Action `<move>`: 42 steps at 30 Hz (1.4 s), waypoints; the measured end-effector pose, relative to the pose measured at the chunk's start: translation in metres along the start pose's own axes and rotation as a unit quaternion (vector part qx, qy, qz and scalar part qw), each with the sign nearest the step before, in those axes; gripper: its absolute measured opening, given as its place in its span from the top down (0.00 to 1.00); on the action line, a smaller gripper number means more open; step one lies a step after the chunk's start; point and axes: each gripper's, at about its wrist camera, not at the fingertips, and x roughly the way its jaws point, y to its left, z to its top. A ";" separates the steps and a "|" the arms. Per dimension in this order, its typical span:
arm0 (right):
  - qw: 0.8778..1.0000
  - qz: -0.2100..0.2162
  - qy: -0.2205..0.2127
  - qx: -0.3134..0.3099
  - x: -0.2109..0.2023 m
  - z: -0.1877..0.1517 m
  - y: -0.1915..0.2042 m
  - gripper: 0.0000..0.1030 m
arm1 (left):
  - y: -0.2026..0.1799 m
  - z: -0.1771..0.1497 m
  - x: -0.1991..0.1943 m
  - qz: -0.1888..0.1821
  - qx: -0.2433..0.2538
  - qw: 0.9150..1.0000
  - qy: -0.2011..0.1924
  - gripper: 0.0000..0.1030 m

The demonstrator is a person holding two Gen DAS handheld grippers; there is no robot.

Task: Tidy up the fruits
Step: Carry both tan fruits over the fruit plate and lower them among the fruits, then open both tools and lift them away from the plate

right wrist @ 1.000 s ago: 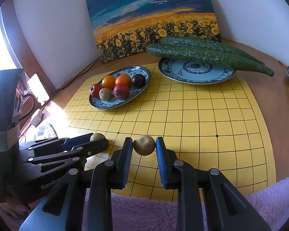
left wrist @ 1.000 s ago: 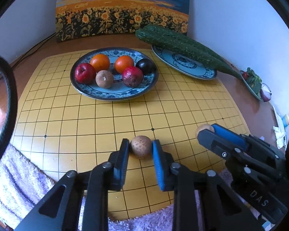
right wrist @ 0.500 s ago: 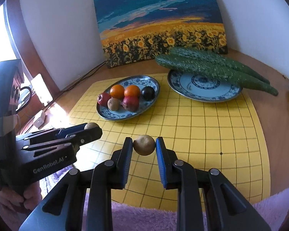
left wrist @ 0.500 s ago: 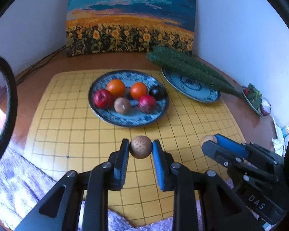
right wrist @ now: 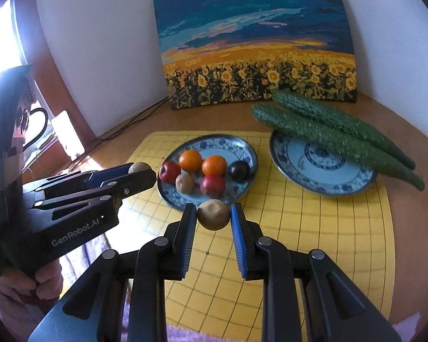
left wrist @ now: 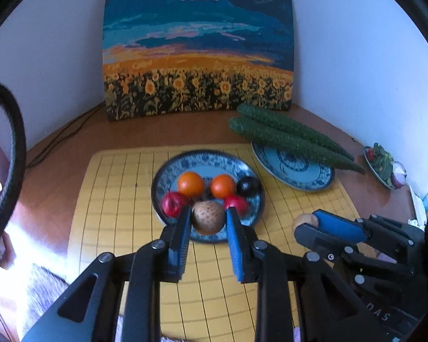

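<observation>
Glossy glazed plate [left wrist: 254,196]; rough-skinned cucumbers [left wrist: 288,139]

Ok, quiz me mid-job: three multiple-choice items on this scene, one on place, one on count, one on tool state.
1. Where do the long green cucumbers lie?
A. on the yellow grid mat
B. across the right blue-patterned plate
C. against the painting

2. How many orange round fruits sit on the left blue-patterned plate?
A. one
B. two
C. four

3. What is the right tool doing?
A. gaping empty
B. clamping a plate rim
C. shut on a brown round fruit

Answers: 1 B, they rest over that plate; 2 B, two side by side; 3 C, both pads press the fruit.
</observation>
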 end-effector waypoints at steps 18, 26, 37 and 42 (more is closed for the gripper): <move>1.000 -0.015 0.002 -0.003 0.055 0.055 -0.015 0.75 | 0.021 0.039 0.062 0.003 -0.011 1.000 0.014 0.75; 1.000 -0.012 0.015 0.007 0.089 0.058 -0.028 0.75 | 0.033 0.040 0.092 0.001 -0.030 0.999 0.034 0.75; 1.000 -0.017 0.024 0.003 0.103 0.057 -0.030 0.75 | 0.032 0.040 0.101 0.001 -0.021 0.999 0.036 0.75; 1.000 -0.010 0.024 0.004 0.102 0.058 -0.029 0.75 | 0.028 0.041 0.103 0.002 -0.013 0.999 0.035 0.75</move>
